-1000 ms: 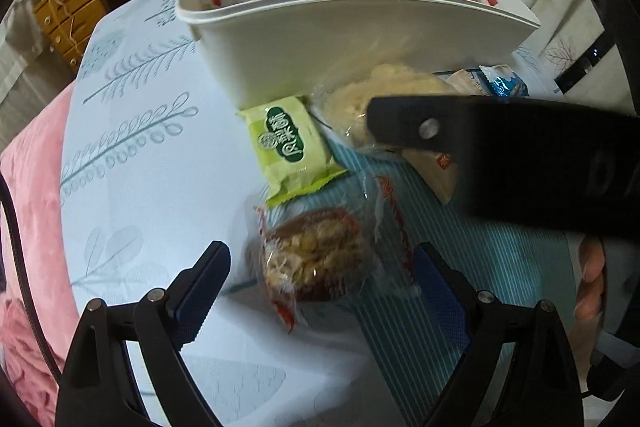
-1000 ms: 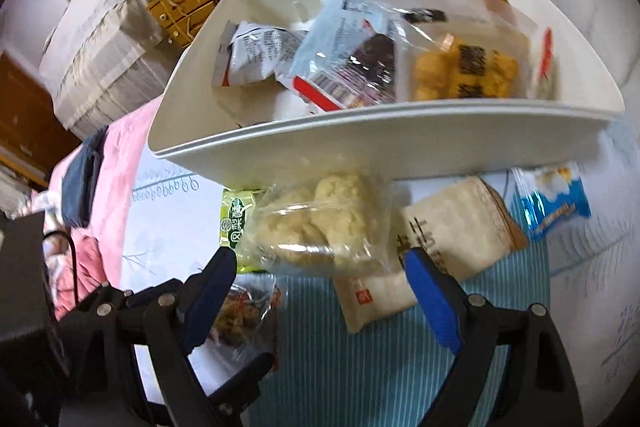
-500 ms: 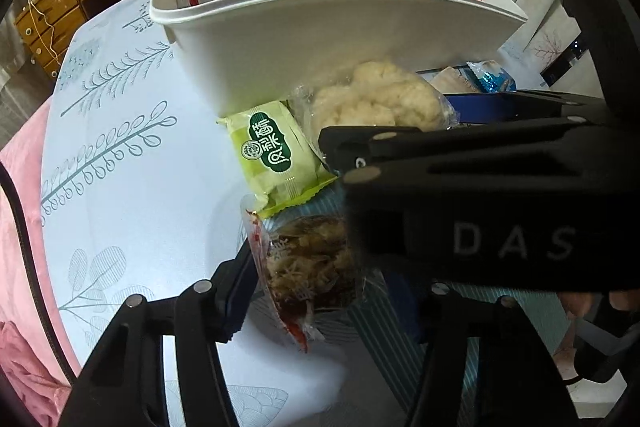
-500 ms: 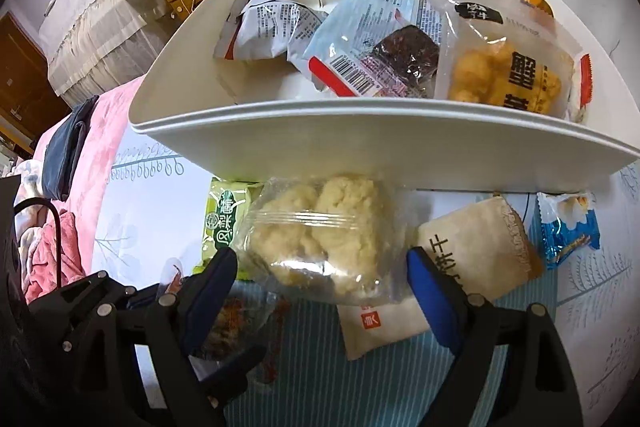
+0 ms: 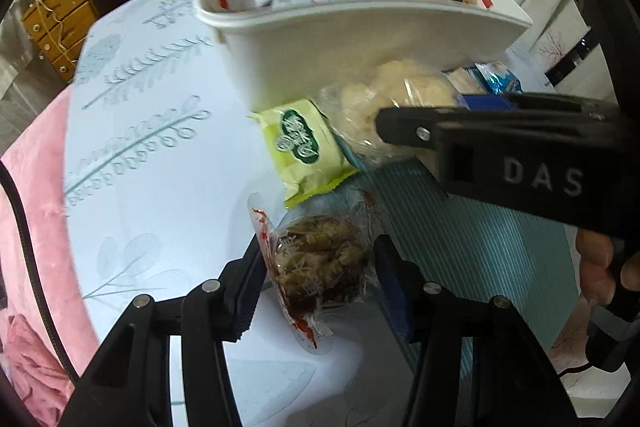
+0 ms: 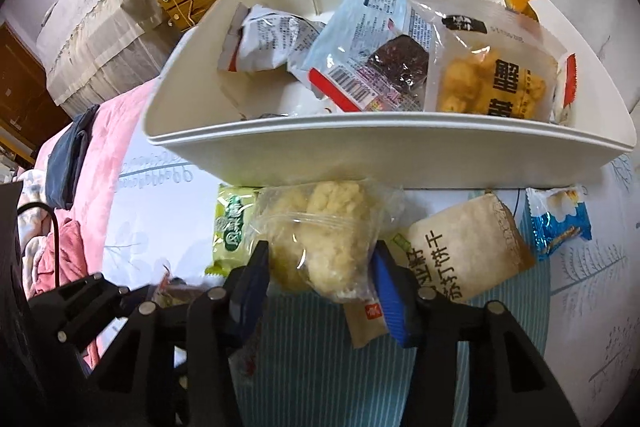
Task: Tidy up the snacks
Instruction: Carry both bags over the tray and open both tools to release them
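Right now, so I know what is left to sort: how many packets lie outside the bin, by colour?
Green packet: 1
Blue packet: 1
Beige packet: 1
Clear packets: 2, the pastry and the brown cake
Total: 5

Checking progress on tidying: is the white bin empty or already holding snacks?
Partly filled: the white bin holds several wrapped snacks, with bare floor still showing.
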Available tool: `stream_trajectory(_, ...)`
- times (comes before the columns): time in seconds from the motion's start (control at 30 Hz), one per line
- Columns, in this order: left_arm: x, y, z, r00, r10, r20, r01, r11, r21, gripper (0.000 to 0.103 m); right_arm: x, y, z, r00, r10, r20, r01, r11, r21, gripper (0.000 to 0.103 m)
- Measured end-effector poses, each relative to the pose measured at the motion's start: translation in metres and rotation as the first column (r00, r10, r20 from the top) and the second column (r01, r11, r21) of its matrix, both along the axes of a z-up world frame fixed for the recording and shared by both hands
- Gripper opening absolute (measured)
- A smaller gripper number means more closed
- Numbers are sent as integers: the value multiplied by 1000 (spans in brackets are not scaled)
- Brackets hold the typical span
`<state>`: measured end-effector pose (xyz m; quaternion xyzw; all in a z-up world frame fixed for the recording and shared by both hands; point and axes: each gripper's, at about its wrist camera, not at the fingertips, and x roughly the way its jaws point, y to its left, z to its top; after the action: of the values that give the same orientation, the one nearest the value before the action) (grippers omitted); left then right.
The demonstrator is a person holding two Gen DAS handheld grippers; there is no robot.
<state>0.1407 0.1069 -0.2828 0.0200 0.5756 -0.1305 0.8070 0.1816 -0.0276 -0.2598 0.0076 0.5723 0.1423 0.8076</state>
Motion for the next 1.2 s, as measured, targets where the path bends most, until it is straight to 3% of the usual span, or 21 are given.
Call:
stream_trajectory(0.27,-7,23,35,995,96,17,-96,995,23,51,-13,-9,32,999,33,10,-33,997,63,50)
stream_trajectory(0.47,-3,33,76,984,168,53,-169,986,13,51,-15,-18,75,995,80,66,-87,990,114,50)
stream_trajectory(0.87,69,16,155,962,227,150,-220,974,-58,52,30,-48,154,961,107,256,-155,972,177,50)
stream_trajectory(1.1,117,-6,160,940,285,189,-275,958,-79,52,72,-77,161,950,96,296,-164,962,217,50)
stream_trajectory(1.2,133,-14,154,930,313,192,-303,950,-78,58,90,-88,155,954,96,285,-168,956,239,53)
